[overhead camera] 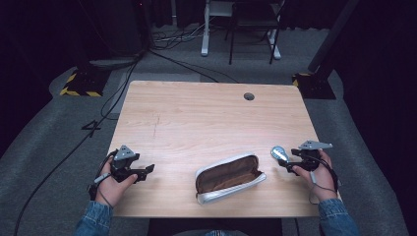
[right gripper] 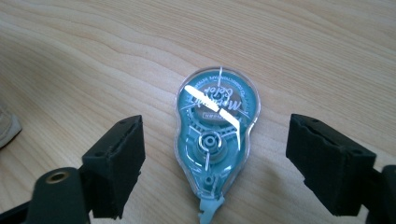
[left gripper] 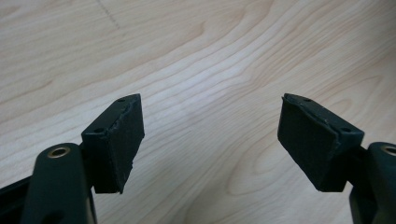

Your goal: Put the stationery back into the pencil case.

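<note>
Right gripper view: the right claw (right gripper: 215, 158) is spread, pads clear of the teal correction-tape dispenser (right gripper: 215, 135) lying between them on the counter (right gripper: 93, 56). The left claw (left gripper: 210, 140) is spread over bare wood, at nine o'clock from the open pencil case (overhead camera: 229, 176).

On the table (overhead camera: 206, 113), the pencil case (overhead camera: 229, 177) lies at 6 o'clock near the front edge, the correction tape (overhead camera: 280, 153) just beside it at 3 o'clock, a cable hole (overhead camera: 249, 96) far back at 12
</note>
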Available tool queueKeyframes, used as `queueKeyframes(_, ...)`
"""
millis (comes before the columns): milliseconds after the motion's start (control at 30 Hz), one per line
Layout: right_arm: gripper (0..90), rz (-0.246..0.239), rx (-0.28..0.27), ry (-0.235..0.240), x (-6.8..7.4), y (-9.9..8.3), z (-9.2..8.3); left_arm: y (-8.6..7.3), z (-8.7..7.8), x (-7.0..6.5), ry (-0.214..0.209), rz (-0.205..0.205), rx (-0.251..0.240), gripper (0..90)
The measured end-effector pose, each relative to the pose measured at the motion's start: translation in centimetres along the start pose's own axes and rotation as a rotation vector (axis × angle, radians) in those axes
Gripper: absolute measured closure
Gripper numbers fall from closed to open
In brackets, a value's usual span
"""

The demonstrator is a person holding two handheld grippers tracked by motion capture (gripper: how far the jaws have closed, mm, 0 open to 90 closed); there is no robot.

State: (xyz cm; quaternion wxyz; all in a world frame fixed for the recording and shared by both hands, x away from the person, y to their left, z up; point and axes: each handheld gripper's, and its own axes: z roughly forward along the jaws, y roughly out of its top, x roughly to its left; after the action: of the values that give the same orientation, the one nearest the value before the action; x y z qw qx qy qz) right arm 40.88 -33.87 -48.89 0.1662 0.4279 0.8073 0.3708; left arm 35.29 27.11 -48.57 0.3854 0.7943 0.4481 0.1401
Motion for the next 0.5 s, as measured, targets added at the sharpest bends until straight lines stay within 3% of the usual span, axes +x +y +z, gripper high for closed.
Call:
queueKeyframes(100, 22.5, 0.011, 0.005, 0.001, 0.1, 0.3, 0.5, -0.5, 0.7, 0.7, 0.014, -0.003, 0.026, 23.4)
queueKeyframes(133, 23.0, 0.005, 0.006, 0.001, 0.1, 0.4, 0.7, -0.6, 0.9, 1.0, 0.026, 0.014, 0.030, 23.5)
queueKeyframes(233, 24.3, 0.002, 0.014, -0.001, 0.3, 0.6, 1.3, -0.9, 1.1, 1.2, 0.028, -0.011, 0.032, 23.4)
queueKeyframes(500, 31.7, -0.017, 0.055, -0.021, 0.6, 0.8, 1.9, -1.0, 1.4, 1.4, 0.051, -0.002, 0.037, 23.2)
